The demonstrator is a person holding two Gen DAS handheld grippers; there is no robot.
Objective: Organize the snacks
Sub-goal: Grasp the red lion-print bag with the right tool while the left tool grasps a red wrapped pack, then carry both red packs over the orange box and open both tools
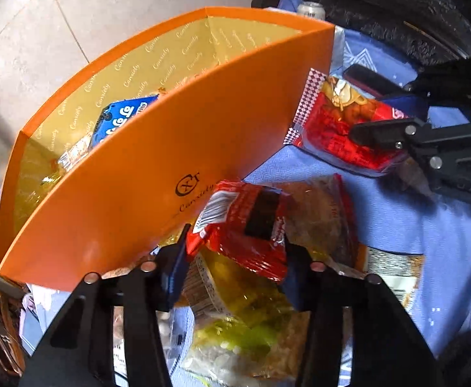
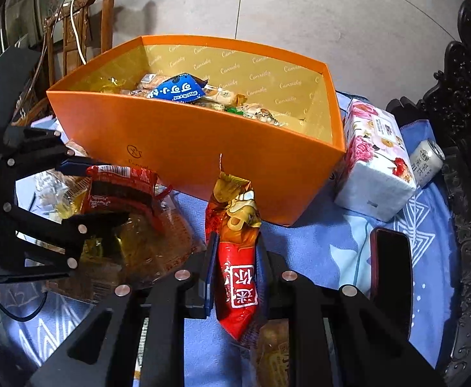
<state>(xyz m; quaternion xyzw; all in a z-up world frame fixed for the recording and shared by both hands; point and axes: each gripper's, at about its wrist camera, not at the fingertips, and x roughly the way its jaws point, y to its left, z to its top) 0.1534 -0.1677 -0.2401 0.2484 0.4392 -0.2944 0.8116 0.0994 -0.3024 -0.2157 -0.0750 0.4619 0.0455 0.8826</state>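
Observation:
An orange box (image 1: 158, 174) with a gold lining stands on the blue cloth; it also shows in the right wrist view (image 2: 203, 148). It holds a blue packet (image 2: 175, 92) and several other snacks. My left gripper (image 1: 235, 251) is shut on a red snack packet (image 1: 245, 225), held just in front of the box's near wall; the same packet shows in the right wrist view (image 2: 119, 183). My right gripper (image 2: 235, 251) is shut on a red and gold snack packet (image 2: 235, 245), held upright in front of the box; this packet also shows in the left wrist view (image 1: 342, 129).
Clear bags of snacks (image 1: 235, 332) lie on the cloth under the left gripper. A floral tissue pack (image 2: 375, 158) and a can (image 2: 427, 161) sit right of the box. A dark phone (image 2: 392, 274) lies on the cloth. A wooden chair (image 2: 77, 16) stands behind.

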